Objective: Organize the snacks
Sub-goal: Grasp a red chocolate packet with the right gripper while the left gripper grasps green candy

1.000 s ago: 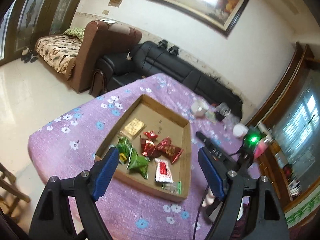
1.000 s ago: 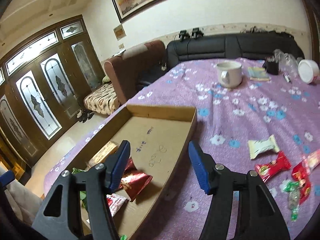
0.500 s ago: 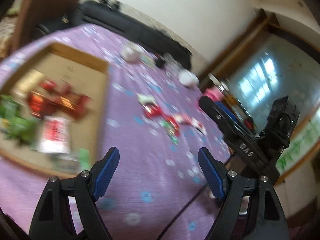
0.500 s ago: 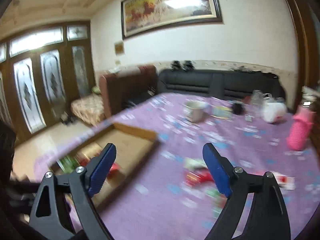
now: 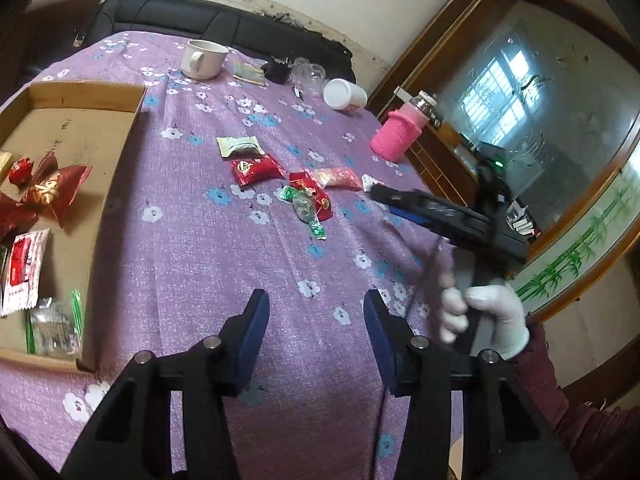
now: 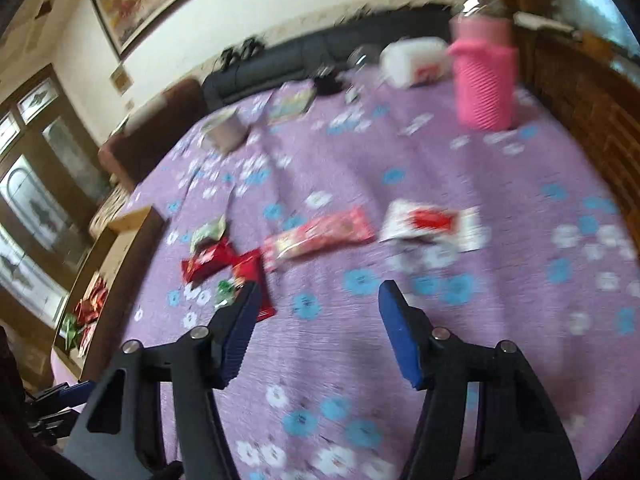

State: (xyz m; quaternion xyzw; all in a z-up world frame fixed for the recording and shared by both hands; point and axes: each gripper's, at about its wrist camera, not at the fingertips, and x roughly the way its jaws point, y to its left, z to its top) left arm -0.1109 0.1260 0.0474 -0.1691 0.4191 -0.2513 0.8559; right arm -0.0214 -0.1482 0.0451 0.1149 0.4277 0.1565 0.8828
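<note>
A cardboard tray (image 5: 132, 120) on the purple flowered cloth holds several snack packets, among them a red foil one (image 5: 56, 188). Loose snacks lie mid-table: a pale green packet (image 5: 239, 145), a red packet (image 5: 256, 170), a green-wrapped candy (image 5: 306, 210) and a pink packet (image 5: 338, 177). My left gripper (image 5: 316, 308) is open and empty above bare cloth, short of them. My right gripper (image 6: 316, 296) is open and empty, hovering near the pink packet (image 6: 320, 236) and a white-and-red packet (image 6: 432, 222). The right gripper also shows in the left wrist view (image 5: 384, 194).
A white mug (image 5: 202, 60), a white jar (image 5: 344, 96) lying on its side and a pink-sleeved bottle (image 5: 396, 136) stand at the table's far side. A black sofa (image 5: 224, 20) is behind the table; a wooden cabinet (image 5: 452, 152) is to the right.
Both grippers have swung right, away from the tray and toward the loose snacks. The left jaws have narrowed. The right wrist view is blurred by motion.
</note>
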